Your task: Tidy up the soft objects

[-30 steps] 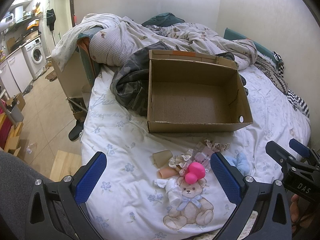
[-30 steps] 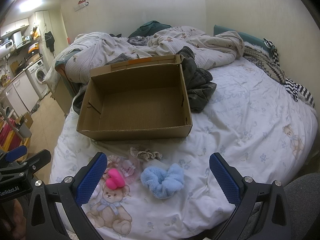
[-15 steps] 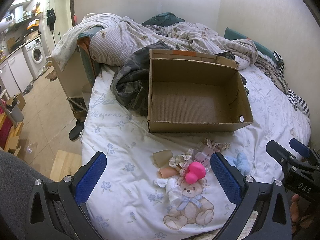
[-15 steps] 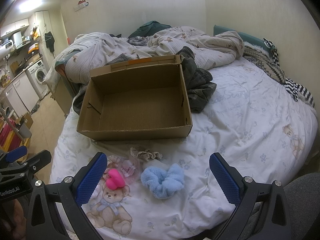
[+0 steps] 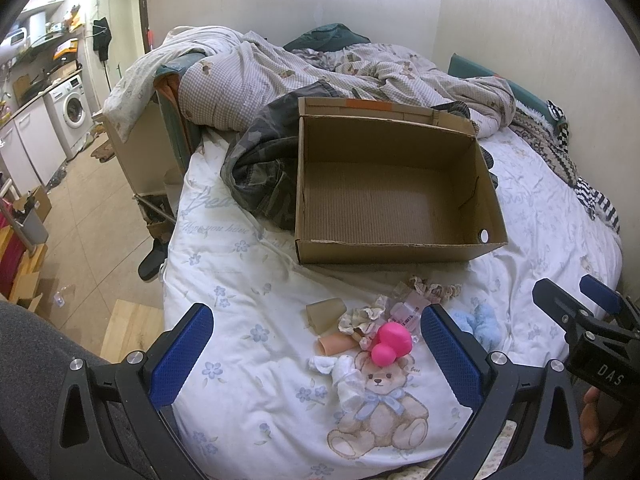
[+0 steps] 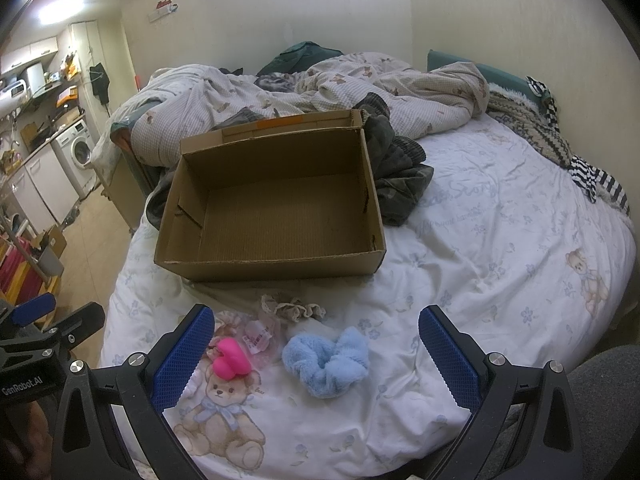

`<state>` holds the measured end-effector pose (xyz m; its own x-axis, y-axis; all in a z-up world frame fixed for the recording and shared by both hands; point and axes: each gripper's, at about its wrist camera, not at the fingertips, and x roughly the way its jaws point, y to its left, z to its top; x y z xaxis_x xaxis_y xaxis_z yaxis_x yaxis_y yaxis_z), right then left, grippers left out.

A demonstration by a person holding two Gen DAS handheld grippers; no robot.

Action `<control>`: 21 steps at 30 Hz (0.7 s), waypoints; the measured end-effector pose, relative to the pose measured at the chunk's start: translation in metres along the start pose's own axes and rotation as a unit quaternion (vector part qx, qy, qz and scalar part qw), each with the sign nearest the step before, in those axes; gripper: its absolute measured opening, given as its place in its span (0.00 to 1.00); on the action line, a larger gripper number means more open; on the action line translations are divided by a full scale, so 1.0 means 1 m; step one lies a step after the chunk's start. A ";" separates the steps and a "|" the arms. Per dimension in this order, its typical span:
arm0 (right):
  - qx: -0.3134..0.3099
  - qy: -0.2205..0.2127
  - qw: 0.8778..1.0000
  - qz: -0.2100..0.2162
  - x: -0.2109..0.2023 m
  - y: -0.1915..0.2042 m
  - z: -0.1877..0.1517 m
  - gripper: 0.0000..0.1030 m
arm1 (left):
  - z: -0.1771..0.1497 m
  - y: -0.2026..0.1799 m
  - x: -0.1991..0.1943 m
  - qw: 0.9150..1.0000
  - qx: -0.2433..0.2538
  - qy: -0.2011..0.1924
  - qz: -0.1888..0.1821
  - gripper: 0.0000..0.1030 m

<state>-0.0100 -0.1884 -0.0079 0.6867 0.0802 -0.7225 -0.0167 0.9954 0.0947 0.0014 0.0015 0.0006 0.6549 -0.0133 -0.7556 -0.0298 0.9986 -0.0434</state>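
Right wrist view is showing the right claw (image 6: 316, 352) gaping wide with nothing between its blue pads, hovering low over the near edge of the bed (image 6: 500, 248), where a light blue fluffy scrunchie (image 6: 326, 362) is lying on the sheet almost centred between the fingers. Just to its left, a pink rounded soft toy (image 6: 231, 358) is resting against a small clear packet (image 6: 260, 338), and a beige lace scrunchie (image 6: 294, 309) is sitting a little farther back, near the front wall of the open cardboard box (image 6: 272, 266), which is standing empty. Left wrist view is showing the left claw (image 5: 316, 354) equally wide and holding nothing, facing the same cluster, with the pink toy (image 5: 390, 346) nearest its right pad, a tan cup-shaped piece (image 5: 325, 314) and a peach tube (image 5: 334, 345) beside it, and a white rag (image 5: 346, 376) lying closest to the camera. Nothing seems to be sorted yet, so the step in hand is probably a first pick. The blue scrunchie is looking like the easiest target for the right claw: coming straight down, closing across its bunched middle and avoiding pinching the sheet underneath should be giving a firm hold, while the left claw is keeping clear.
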 end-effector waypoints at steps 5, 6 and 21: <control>0.002 0.000 1.000 0.001 0.000 0.001 0.000 1.00 | -0.005 0.003 0.006 1.000 0.000 0.000 -0.001 1.00; 0.003 0.000 1.000 0.002 0.000 0.001 0.000 1.00 | -0.005 0.004 0.006 1.000 0.000 0.000 0.000 1.00; 0.026 0.022 0.999 0.021 0.003 -0.004 0.012 1.00 | -0.009 0.016 0.014 0.999 -0.011 0.030 -0.001 1.00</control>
<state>0.0012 -0.1929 -0.0023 0.6540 0.1256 -0.7460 -0.0064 0.9870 0.1606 0.0029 0.0168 -0.0165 0.6083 -0.0192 -0.7935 -0.0449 0.9973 -0.0585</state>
